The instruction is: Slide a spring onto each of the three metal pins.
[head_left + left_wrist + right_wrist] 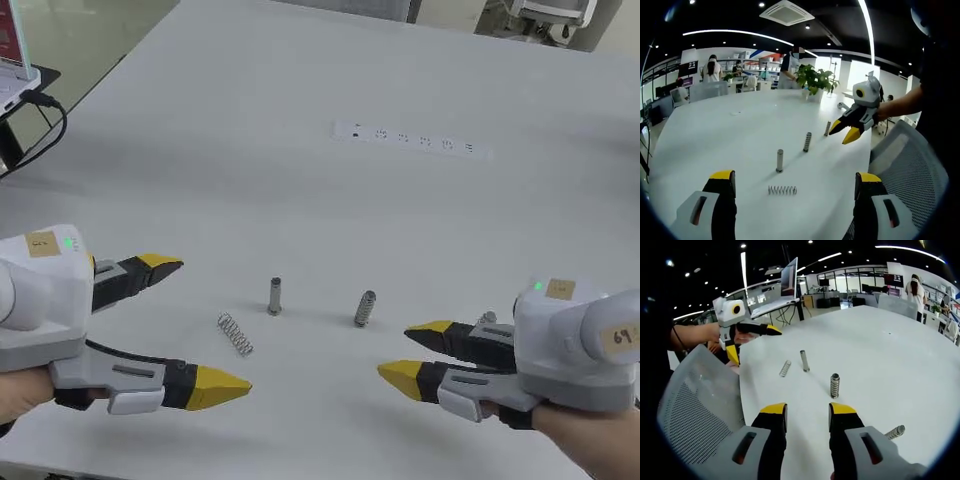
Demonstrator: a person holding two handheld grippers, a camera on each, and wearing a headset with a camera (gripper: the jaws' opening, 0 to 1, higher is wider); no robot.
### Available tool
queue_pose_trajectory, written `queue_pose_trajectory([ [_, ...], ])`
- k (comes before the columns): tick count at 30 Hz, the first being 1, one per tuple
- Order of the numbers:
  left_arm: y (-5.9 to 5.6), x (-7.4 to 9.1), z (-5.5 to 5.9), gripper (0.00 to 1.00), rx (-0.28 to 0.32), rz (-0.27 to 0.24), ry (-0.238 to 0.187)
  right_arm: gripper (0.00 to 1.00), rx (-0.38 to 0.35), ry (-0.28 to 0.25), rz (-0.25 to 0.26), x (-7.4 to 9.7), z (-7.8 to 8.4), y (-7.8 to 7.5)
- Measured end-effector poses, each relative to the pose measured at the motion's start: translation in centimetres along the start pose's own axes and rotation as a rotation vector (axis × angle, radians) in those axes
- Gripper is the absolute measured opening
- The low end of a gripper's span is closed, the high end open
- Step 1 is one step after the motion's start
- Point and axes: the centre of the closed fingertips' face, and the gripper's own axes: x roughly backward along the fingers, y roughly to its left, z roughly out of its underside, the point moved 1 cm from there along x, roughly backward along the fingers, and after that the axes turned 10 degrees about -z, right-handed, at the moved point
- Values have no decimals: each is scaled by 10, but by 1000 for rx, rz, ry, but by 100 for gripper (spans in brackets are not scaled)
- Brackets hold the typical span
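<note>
While I hold both claws low over its near side, the white desk [300, 190] spreads away from me, broad and mostly bare. A grey mesh chair [910, 165] sits at the desk's near edge, close to my arms.

My left claw [195, 325] hovers above the desk on the left, its yellow-tipped jaws spread wide with nothing between them. My right claw [412, 350] hovers on the right. Its jaws are parted by a narrower gap and also grip nothing. The two claws point toward each other with the work between them. Farther out, a white power strip [410, 140] lies flat, well apart from the pins.

The bare pin [275, 296] stands upright on the desk, the nearest of the three to my left claw. The middle pin [366, 308] stands beside it on the right-claw side, with a spring coiled around its shaft. The third pin [487, 318] is just behind the upper jaw of my right claw and mostly hidden in the head view. The left gripper view shows a coil around it, but I cannot tell whether it stands straight.

The loose spring [235, 334] lies on its side on the desk, near the foot of the bare pin on my side of it, touching neither pin nor claw.
</note>
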Motion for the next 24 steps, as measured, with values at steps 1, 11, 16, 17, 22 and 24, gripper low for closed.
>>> queue_pose_trajectory([
  [1,0,0,0,96,0,0,0,31,2,0,-4,-2,-2,0],
  [11,1,3,3,96,5,-6,7,30,66,16,-74,-32,-23,15],
  [16,3,5,3,97,9,-12,4,29,98,12,-108,-48,-37,23],
  [17,3,5,3,97,10,-12,3,29,103,13,-111,-51,-39,24],
  [22,4,6,3,97,10,-15,5,27,128,22,-136,-65,-46,30],
  [24,4,6,3,97,12,-16,3,27,131,26,-146,-70,-48,33],
])
